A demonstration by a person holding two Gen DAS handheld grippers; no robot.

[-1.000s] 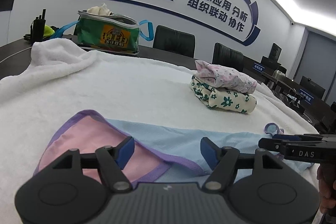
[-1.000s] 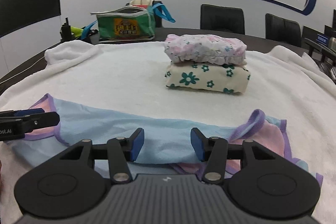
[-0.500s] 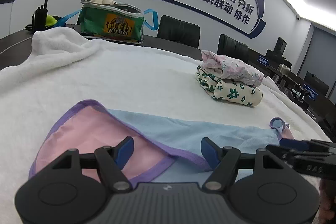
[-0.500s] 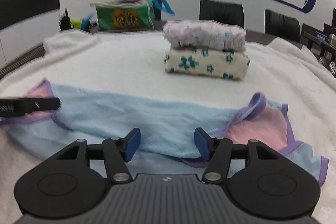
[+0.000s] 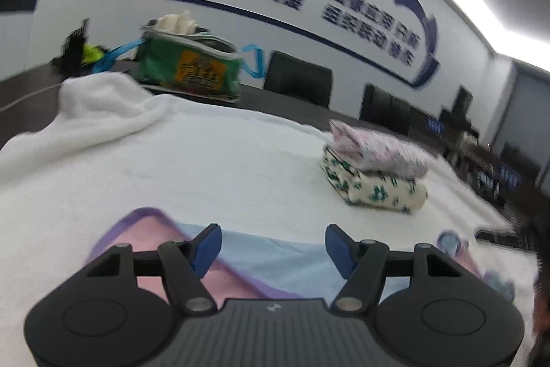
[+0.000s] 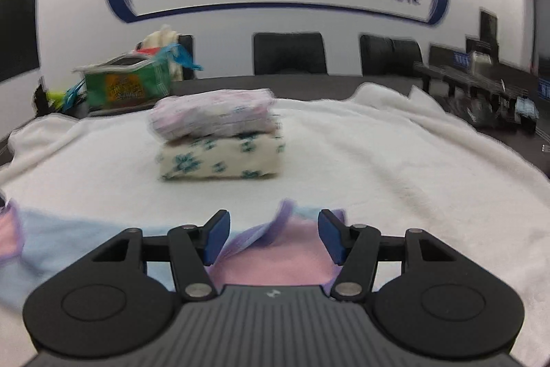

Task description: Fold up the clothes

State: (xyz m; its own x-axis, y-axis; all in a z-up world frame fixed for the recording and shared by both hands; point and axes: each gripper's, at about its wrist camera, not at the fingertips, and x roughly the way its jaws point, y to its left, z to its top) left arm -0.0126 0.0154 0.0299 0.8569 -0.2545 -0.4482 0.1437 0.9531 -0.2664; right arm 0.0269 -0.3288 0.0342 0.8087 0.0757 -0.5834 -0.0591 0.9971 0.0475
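White terry towel [image 5: 213, 160] covers the table under both claws. Spread flat on it lies a pale blue garment [image 5: 275, 260] with pink panels and purple binding. The left claw [image 5: 273, 245] stands wide, nothing between its blue pads, and the cloth lies directly under and just ahead of it, the purple-edged pink part beneath its left finger. The right claw [image 6: 273, 236] is likewise wide and grips nothing; a raised purple-trimmed fold of the same garment [image 6: 275, 250] sits between and just past its fingertips, with blue fabric running off to its left. Farther ahead of both claws, well apart from the garment, a folded pink-print piece [image 6: 213, 119] rests on a folded cream piece with green flowers [image 6: 220, 160]. Beyond the towel, ahead and to the left, stands a green bag [image 5: 189, 71] with blue straps. Both views are blurred.
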